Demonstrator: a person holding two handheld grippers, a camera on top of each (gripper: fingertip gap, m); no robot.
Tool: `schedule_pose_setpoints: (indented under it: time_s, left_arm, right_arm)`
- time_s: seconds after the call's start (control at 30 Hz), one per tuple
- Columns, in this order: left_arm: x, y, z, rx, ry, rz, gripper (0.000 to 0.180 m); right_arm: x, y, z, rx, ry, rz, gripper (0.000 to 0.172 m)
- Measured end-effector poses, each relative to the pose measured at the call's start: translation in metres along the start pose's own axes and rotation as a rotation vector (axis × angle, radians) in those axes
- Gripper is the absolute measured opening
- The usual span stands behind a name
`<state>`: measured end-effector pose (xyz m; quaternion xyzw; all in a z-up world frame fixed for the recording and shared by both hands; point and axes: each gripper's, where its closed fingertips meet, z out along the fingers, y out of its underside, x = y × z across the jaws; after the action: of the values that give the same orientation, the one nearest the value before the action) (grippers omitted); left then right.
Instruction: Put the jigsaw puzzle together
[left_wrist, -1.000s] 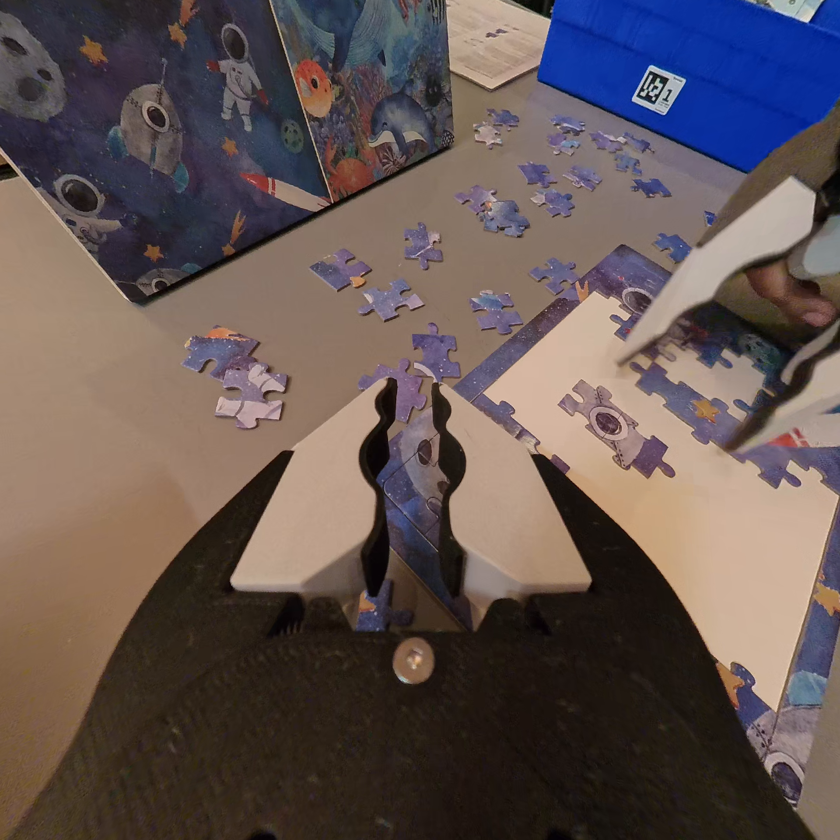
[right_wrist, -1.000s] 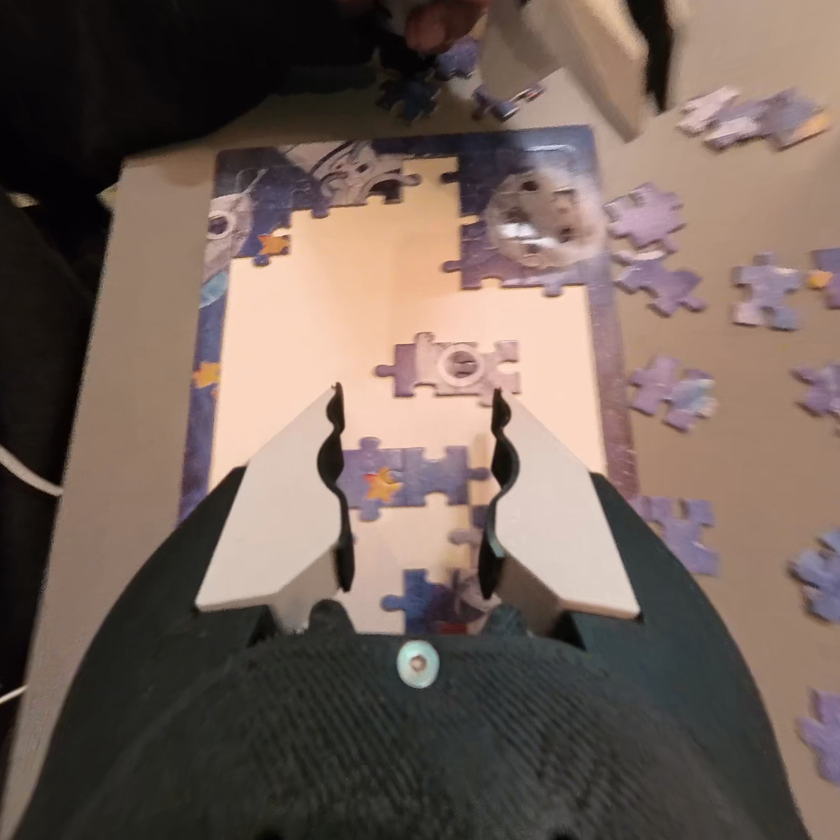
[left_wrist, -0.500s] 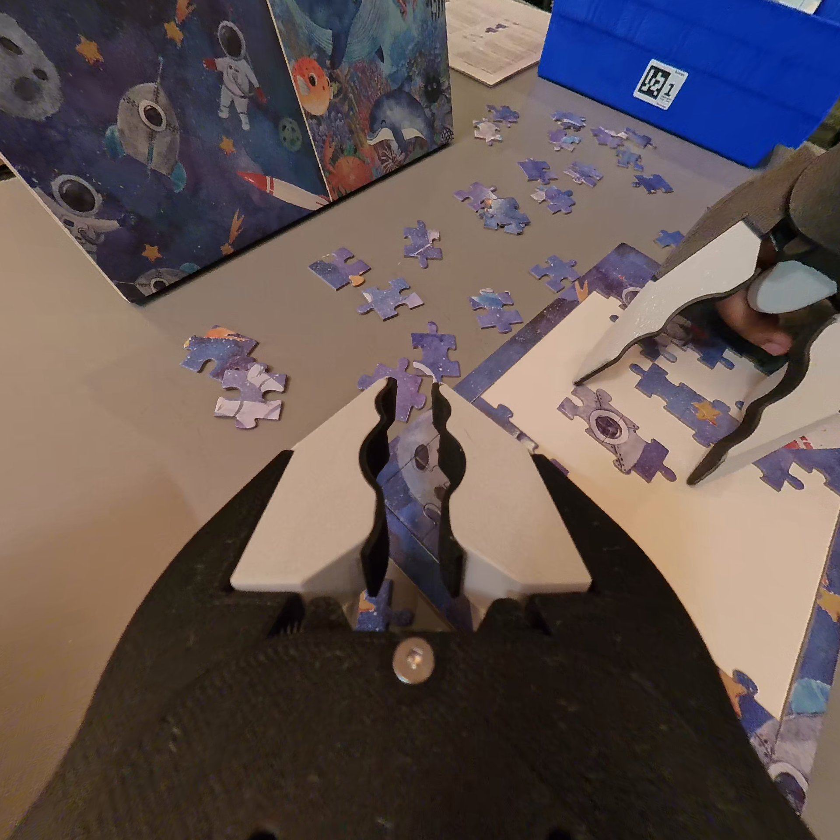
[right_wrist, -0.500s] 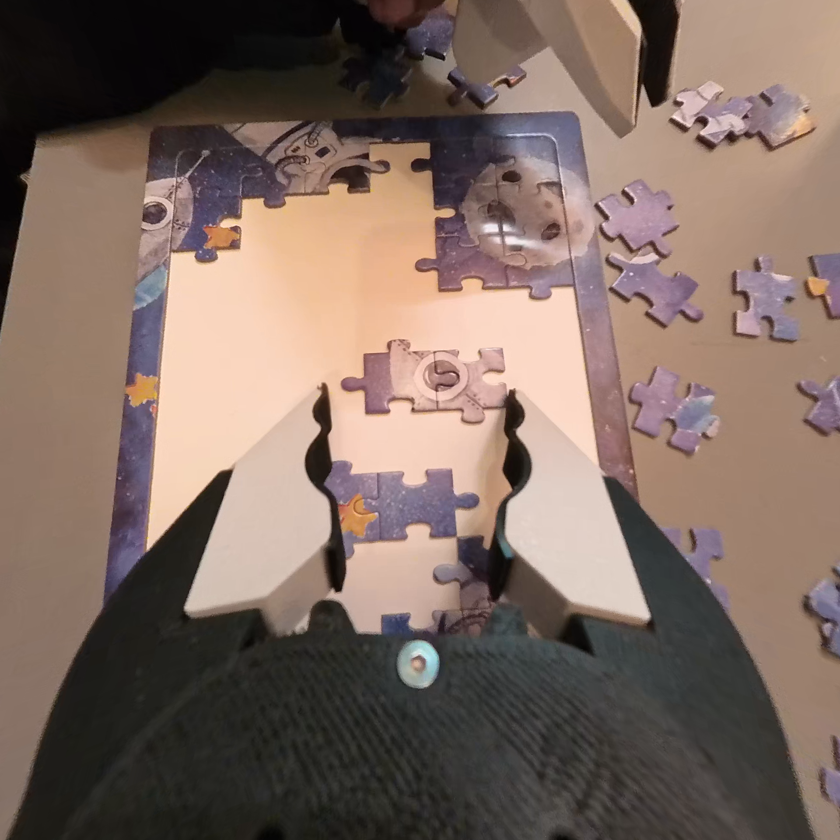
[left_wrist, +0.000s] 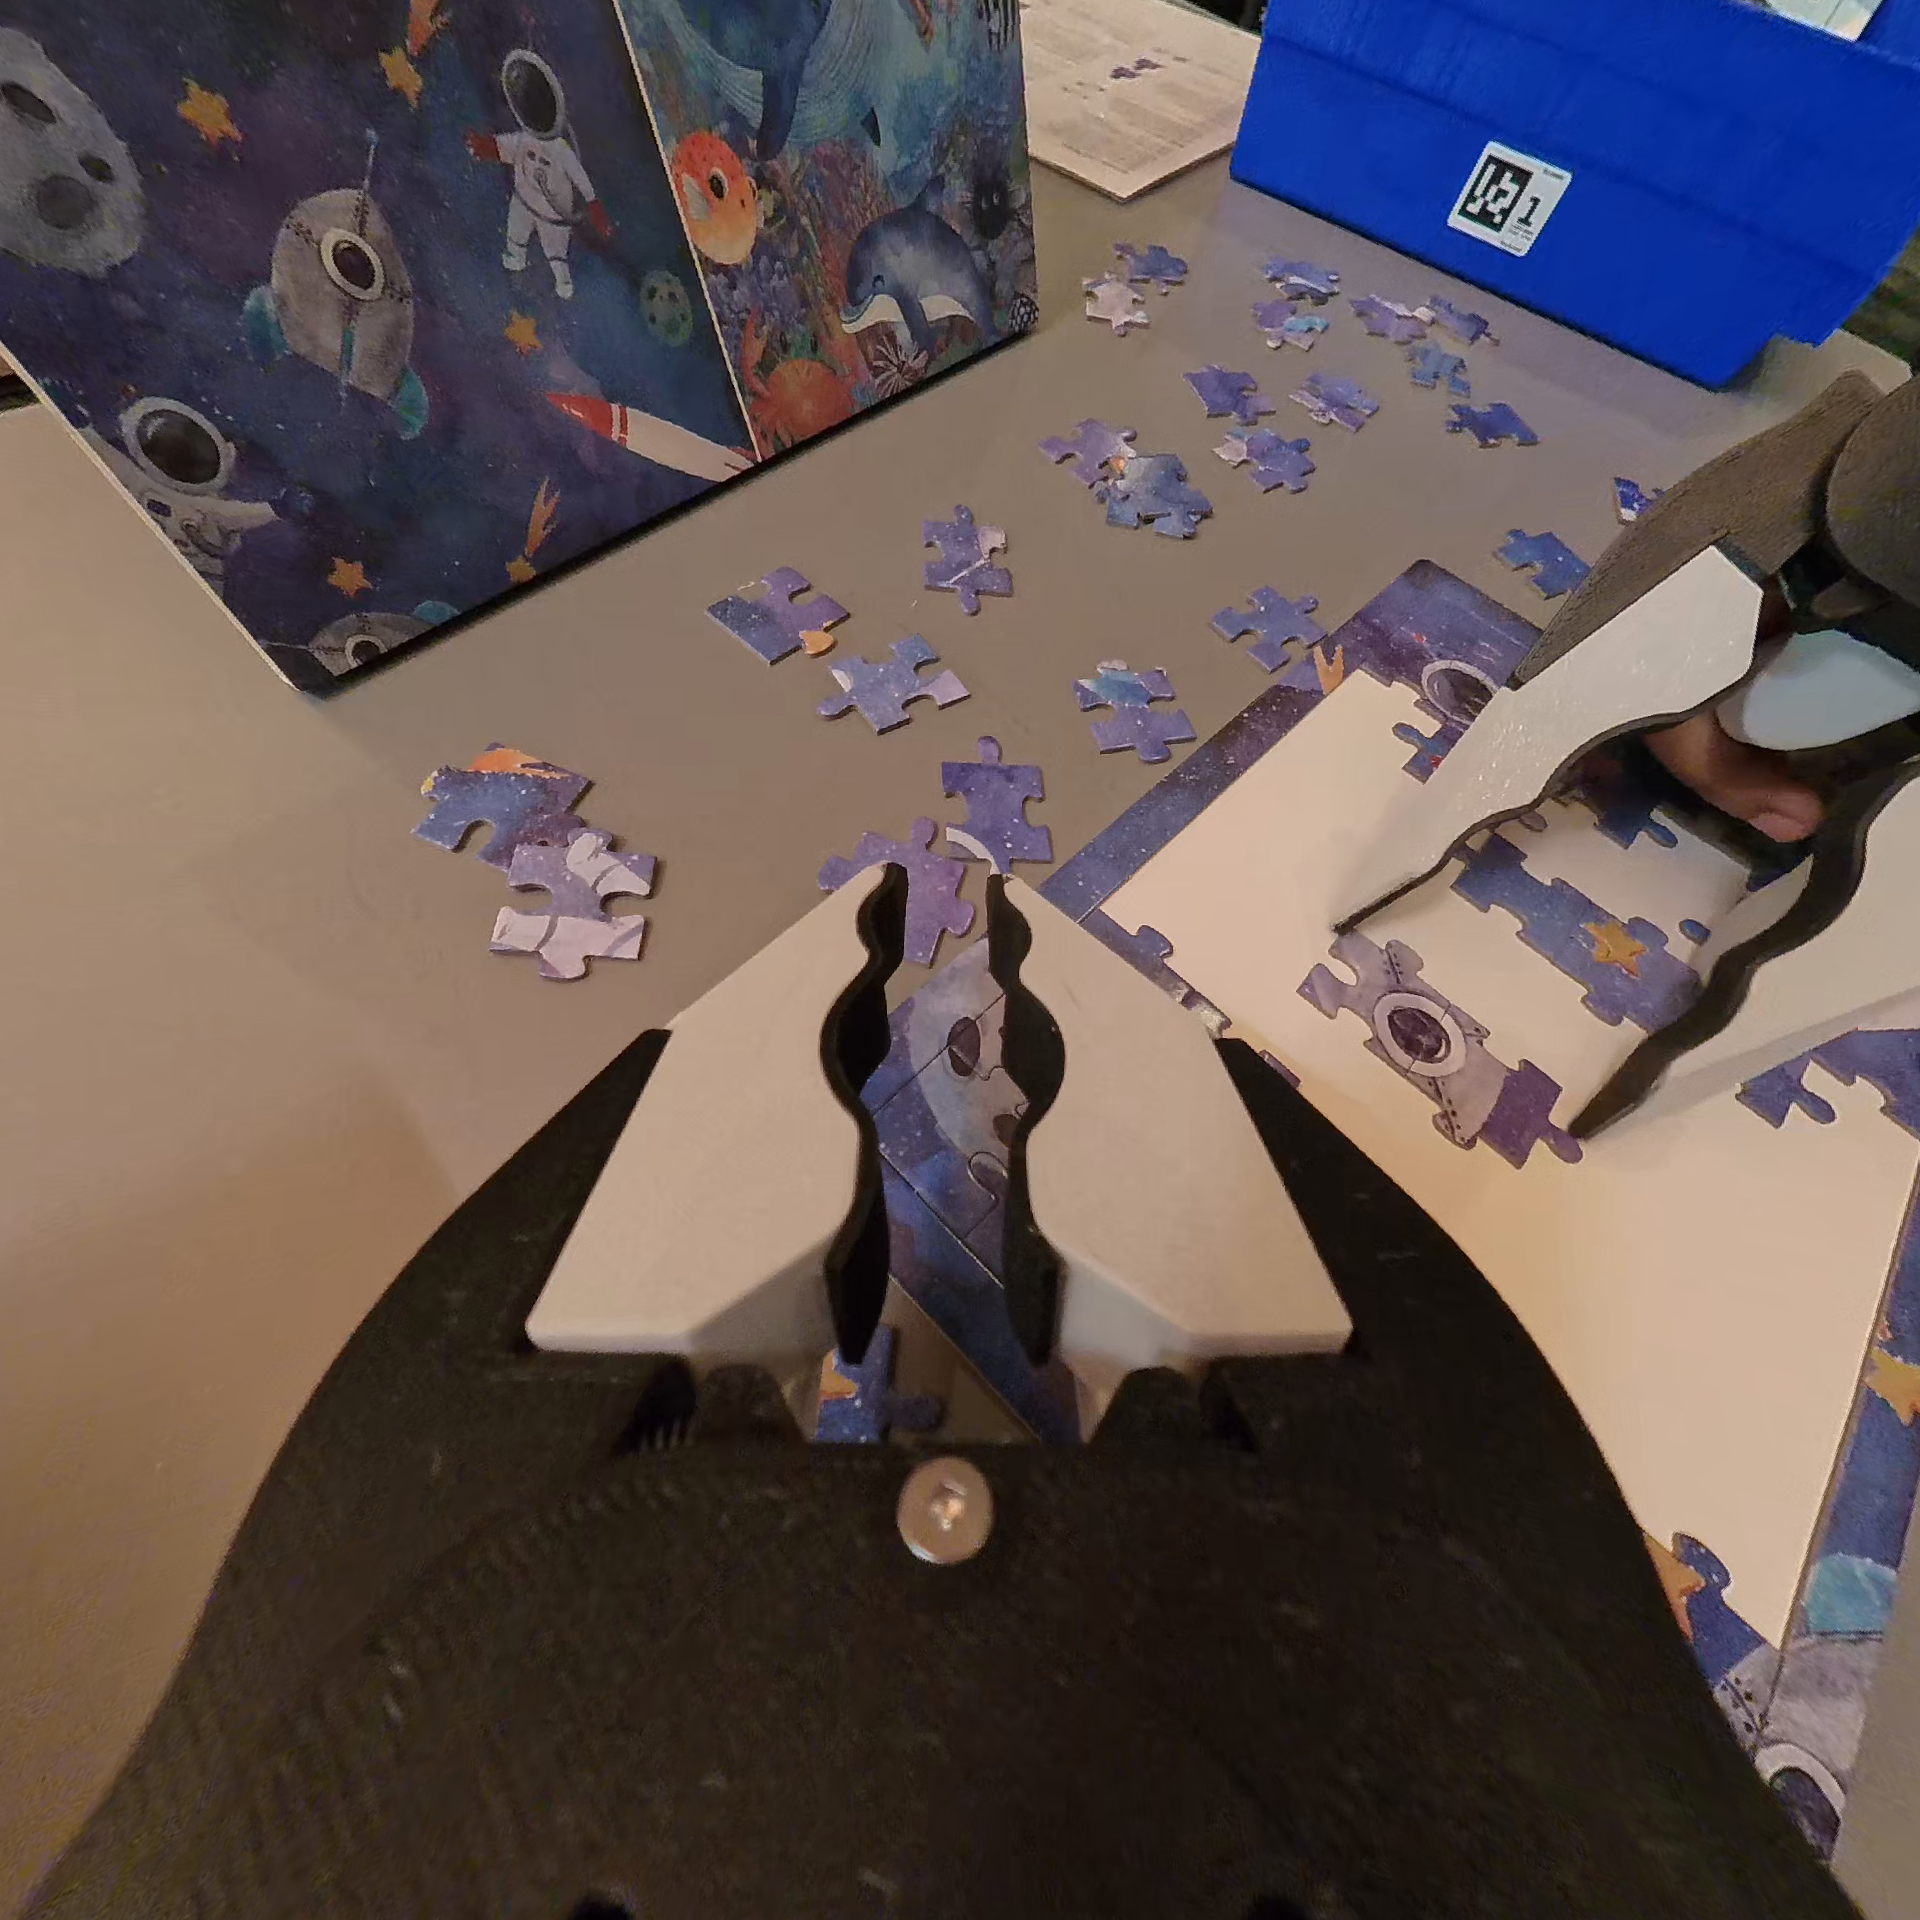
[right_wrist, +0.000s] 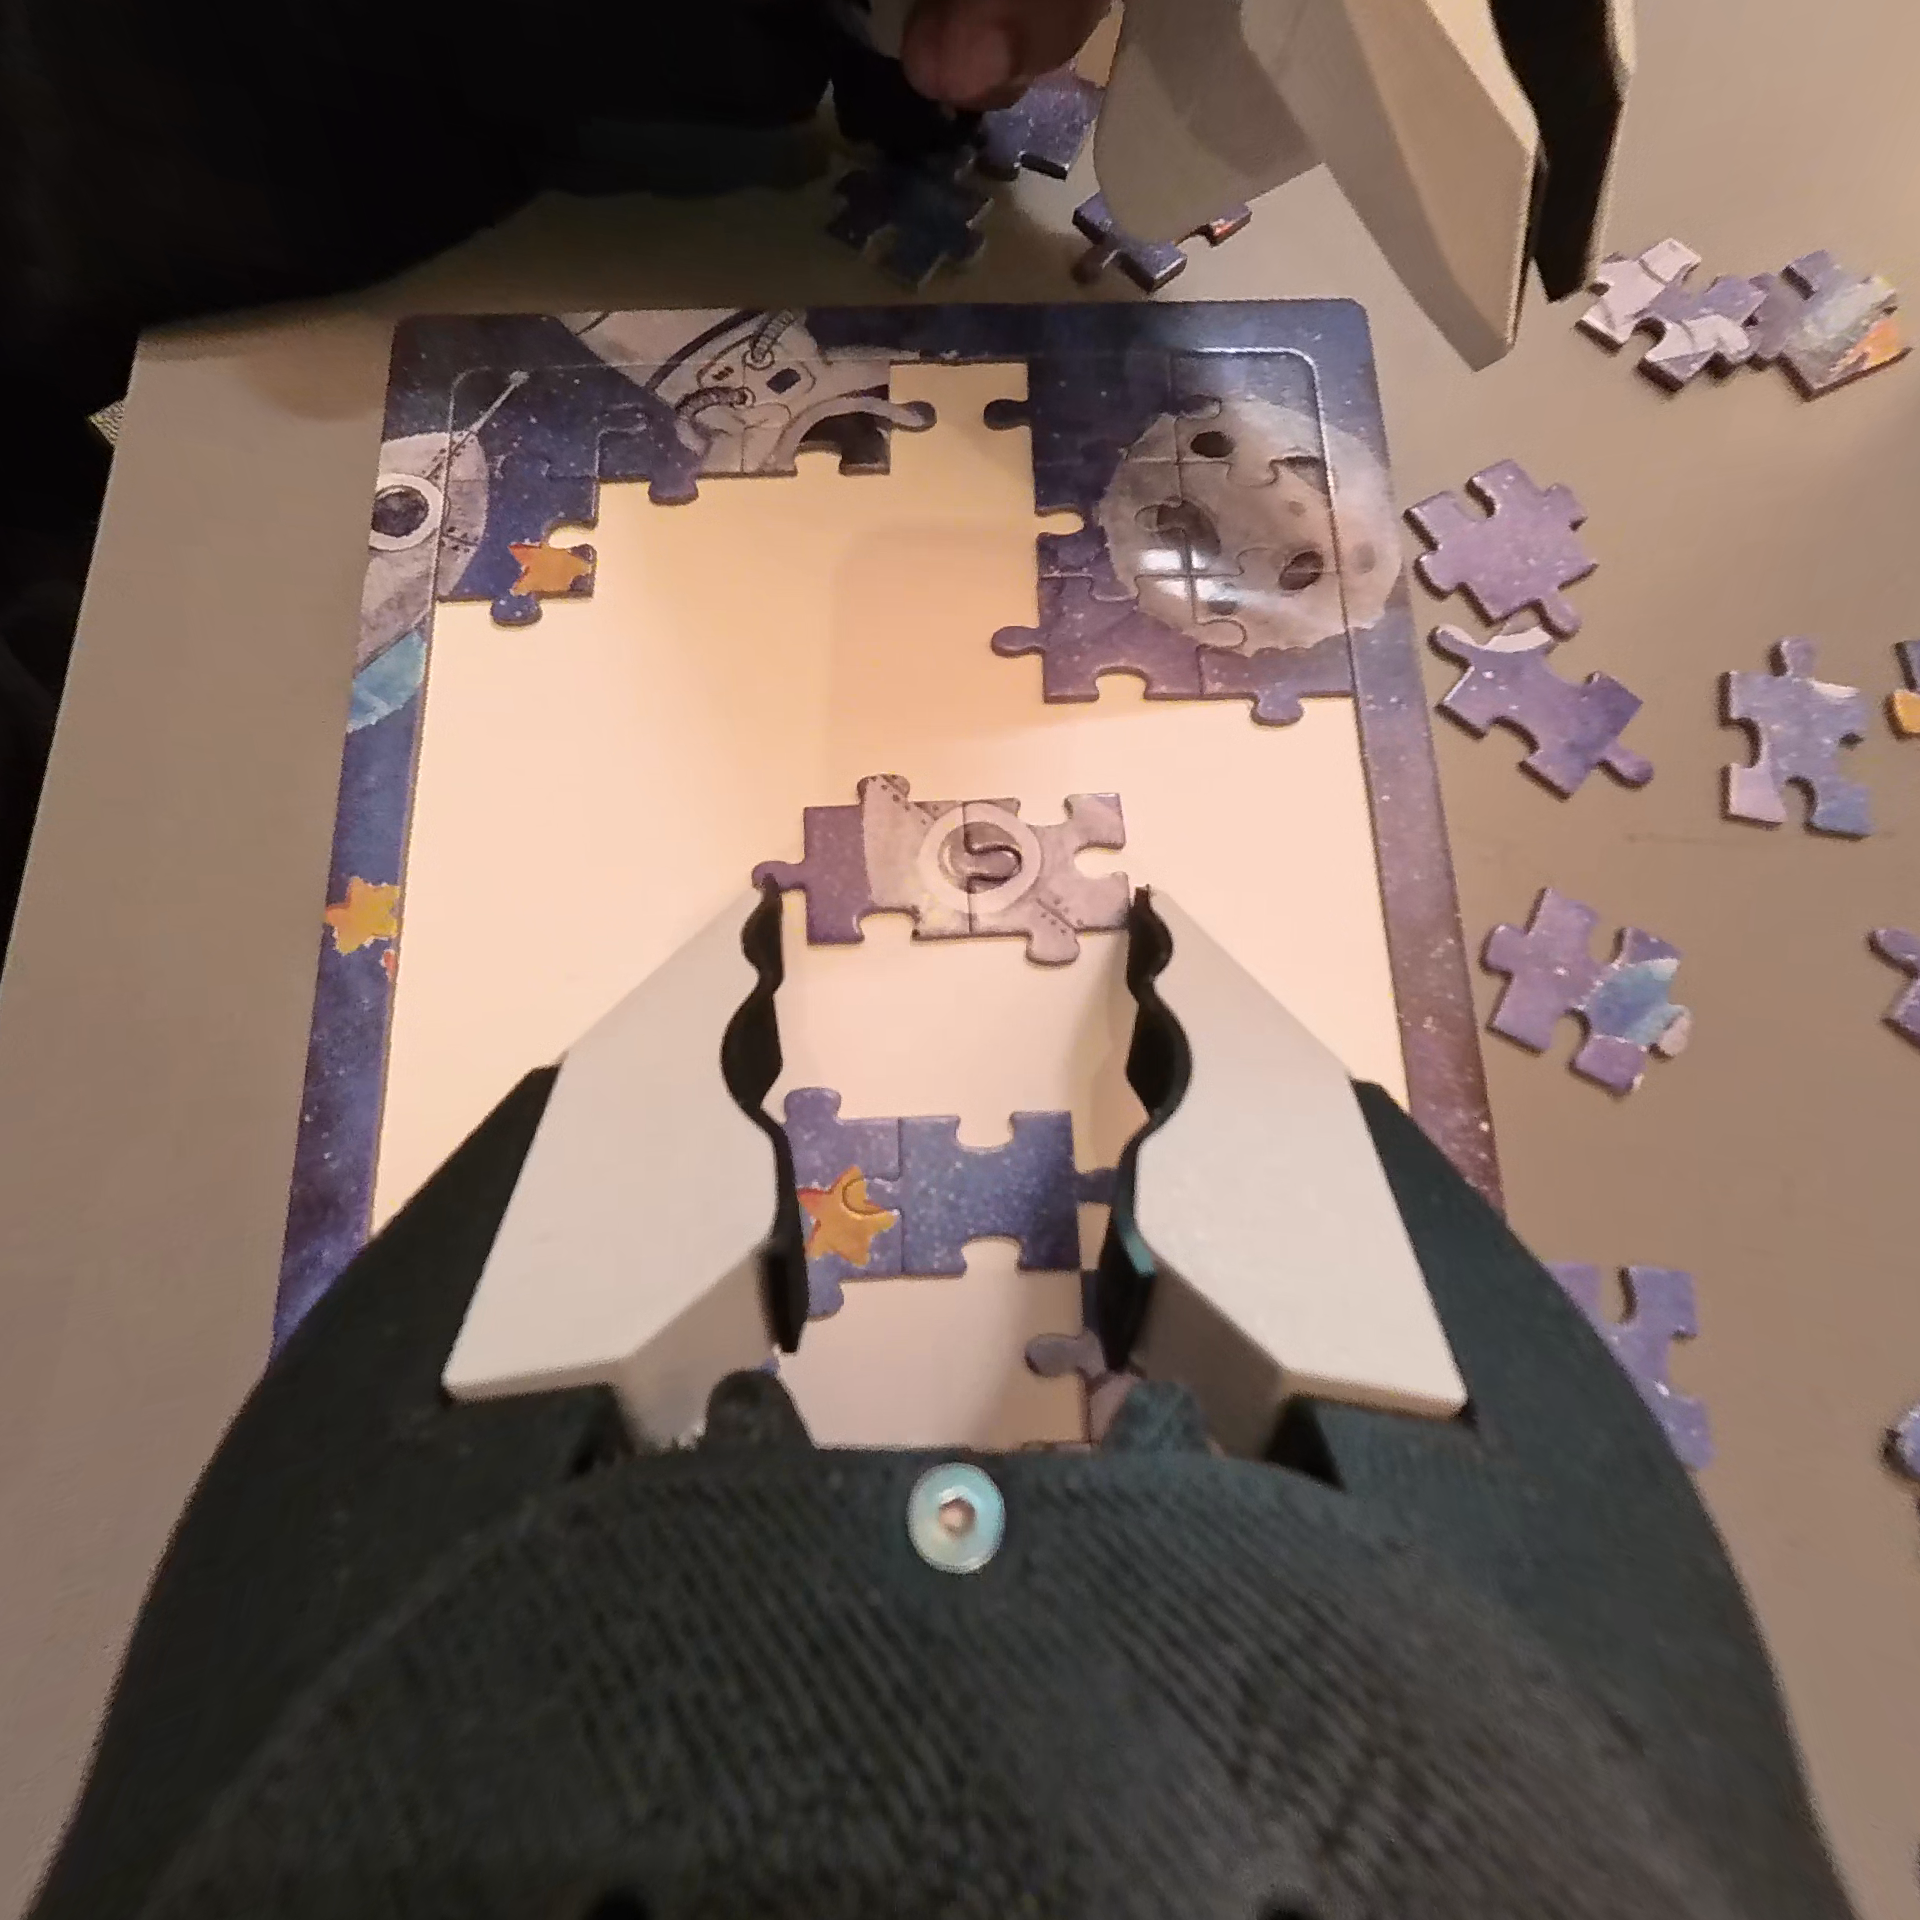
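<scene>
While puzzle pieces (left_wrist: 894, 681) litter the grey table (left_wrist: 208, 1039), left claw (left_wrist: 940, 883) barely parted, right claw (right_wrist: 951, 899) wide, both empty.

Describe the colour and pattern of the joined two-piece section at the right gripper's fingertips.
Joined pair: purple starry ground, grey riveted panel, pale ring round a dark porthole. Clearest in the right wrist view.

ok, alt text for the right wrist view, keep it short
The right gripper is open above a partly filled space-themed puzzle tray, its fingertips flanking a joined two-piece porthole section lying on the cream base. Loose purple pieces lie on the table to the right.
</scene>
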<state>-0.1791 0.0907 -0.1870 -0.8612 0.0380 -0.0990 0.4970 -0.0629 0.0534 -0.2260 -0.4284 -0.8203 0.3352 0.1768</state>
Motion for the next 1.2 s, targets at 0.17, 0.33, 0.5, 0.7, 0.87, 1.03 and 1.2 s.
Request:
schedule_pose_setpoints:
  time_s: [0.17,0.33,0.5,0.7,0.87,1.03,1.2]
  left_arm:
    - [0.0,-0.004,-0.002,0.027,0.003,-0.013,0.013]
    - [-0.031,-0.004,-0.016,0.033,-0.168,-0.035,0.005]
    - [-0.065,0.002,-0.038,0.018,-0.329,-0.012,0.002]
    - [-0.091,0.008,-0.061,0.046,-0.368,-0.058,0.001]
    - [-0.088,0.006,-0.061,0.06,-0.342,-0.065,0.001]
    - [-0.087,0.014,-0.052,-0.027,-0.386,0.029,0.001]
    - [-0.085,0.015,-0.05,-0.035,-0.382,0.038,0.002]
  right_arm:
    - [0.003,-0.012,-0.011,0.07,0.005,0.021,0.075]
    - [0.036,-0.037,-0.052,0.291,0.11,0.106,0.07]
    - [0.076,-0.038,-0.096,0.454,0.288,0.16,0.058]
    - [0.107,-0.015,-0.116,0.495,0.36,0.256,0.047]
    - [0.119,-0.004,-0.118,0.552,0.339,0.343,0.045]
    - [0.132,0.01,-0.12,0.506,0.429,0.33,0.042]
    - [0.135,0.01,-0.125,0.524,0.459,0.332,0.039]
